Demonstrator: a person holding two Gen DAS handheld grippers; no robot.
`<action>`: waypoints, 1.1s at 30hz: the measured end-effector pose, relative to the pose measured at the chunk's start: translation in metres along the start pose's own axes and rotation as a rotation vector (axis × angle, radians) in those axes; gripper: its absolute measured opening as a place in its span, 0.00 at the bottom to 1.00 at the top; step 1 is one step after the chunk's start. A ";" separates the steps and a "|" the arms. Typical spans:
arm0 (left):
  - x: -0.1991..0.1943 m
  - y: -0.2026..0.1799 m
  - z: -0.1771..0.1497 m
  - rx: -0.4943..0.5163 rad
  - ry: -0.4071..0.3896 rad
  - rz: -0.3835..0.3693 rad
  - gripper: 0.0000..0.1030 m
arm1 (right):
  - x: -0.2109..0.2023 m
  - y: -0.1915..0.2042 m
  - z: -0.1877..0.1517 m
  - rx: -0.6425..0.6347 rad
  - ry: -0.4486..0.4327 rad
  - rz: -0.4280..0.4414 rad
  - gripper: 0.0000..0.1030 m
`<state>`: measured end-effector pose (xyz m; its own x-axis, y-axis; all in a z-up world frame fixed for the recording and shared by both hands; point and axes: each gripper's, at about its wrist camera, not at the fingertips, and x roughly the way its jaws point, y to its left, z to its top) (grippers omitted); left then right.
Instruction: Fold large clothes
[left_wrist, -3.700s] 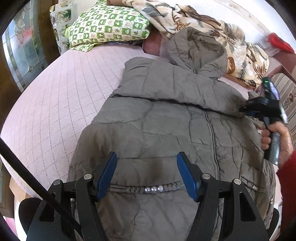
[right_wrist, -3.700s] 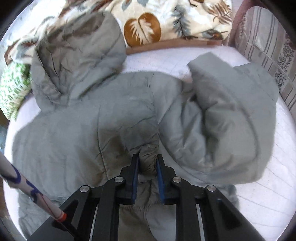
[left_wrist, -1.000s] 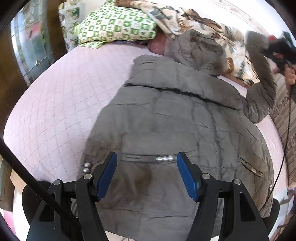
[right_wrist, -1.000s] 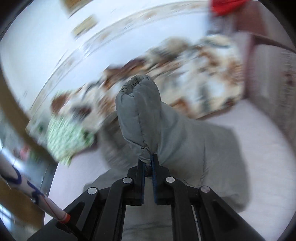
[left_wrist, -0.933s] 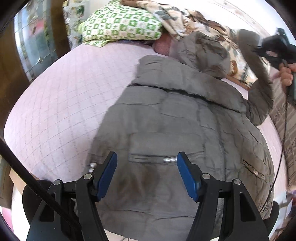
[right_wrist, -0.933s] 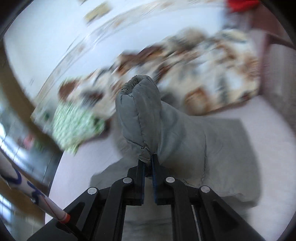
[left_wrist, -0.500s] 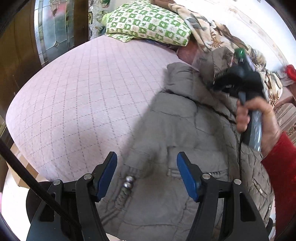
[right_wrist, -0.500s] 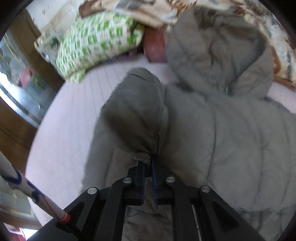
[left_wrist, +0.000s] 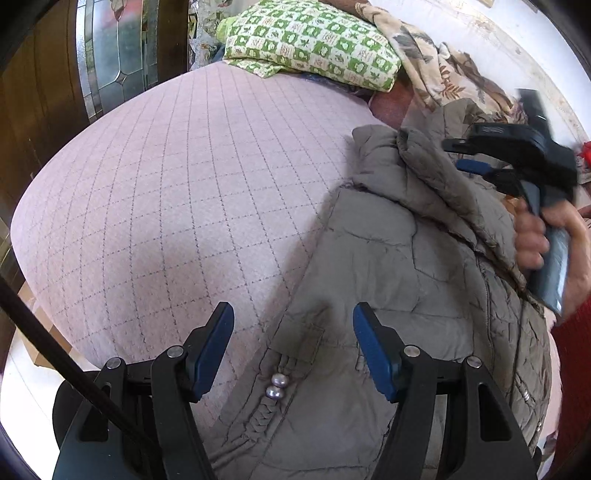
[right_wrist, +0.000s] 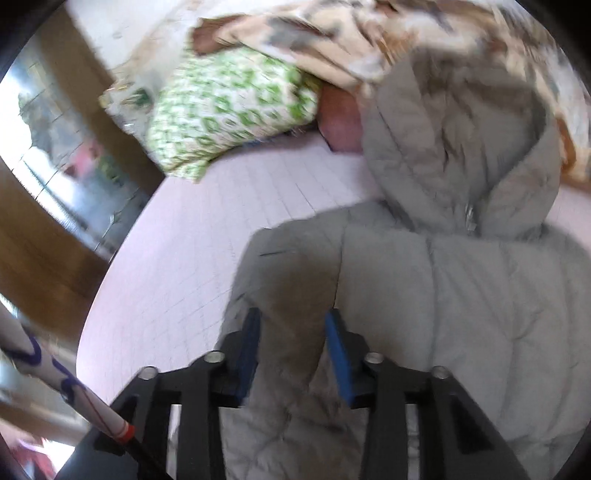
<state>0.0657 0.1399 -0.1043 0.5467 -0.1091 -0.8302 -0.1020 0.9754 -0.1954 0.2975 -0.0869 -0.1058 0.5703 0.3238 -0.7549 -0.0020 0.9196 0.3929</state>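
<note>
A grey padded hooded jacket lies face up on the pink quilted bed, hood toward the pillows. Its right sleeve now rests folded across the chest. My left gripper hovers open over the jacket's lower left hem, near two pearl beads, holding nothing. My right gripper stands open with the sleeve cloth lying loose between its blue pads. In the left wrist view the right gripper appears above the jacket's collar, held by a hand in a red sleeve.
A green checked pillow and a leaf-print blanket lie at the head of the bed. A dark wooden door with patterned glass stands at the left. The bed's rounded edge falls away to the floor on the left.
The right gripper carried the sleeve up and over onto the chest, then opened and let it go. The left gripper shifted left toward the hem's edge, staying open.
</note>
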 end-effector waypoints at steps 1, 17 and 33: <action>0.001 -0.001 0.000 0.002 0.003 0.002 0.64 | 0.013 0.000 0.004 0.024 0.024 0.007 0.34; -0.033 -0.021 -0.009 0.083 -0.049 0.069 0.64 | -0.096 -0.060 -0.093 0.027 0.057 -0.045 0.47; -0.083 -0.091 -0.055 0.320 -0.133 0.081 0.64 | -0.229 -0.173 -0.283 0.197 0.040 -0.378 0.57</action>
<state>-0.0156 0.0494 -0.0465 0.6530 -0.0234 -0.7570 0.1046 0.9927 0.0596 -0.0649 -0.2574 -0.1493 0.4682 -0.0161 -0.8835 0.3607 0.9162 0.1744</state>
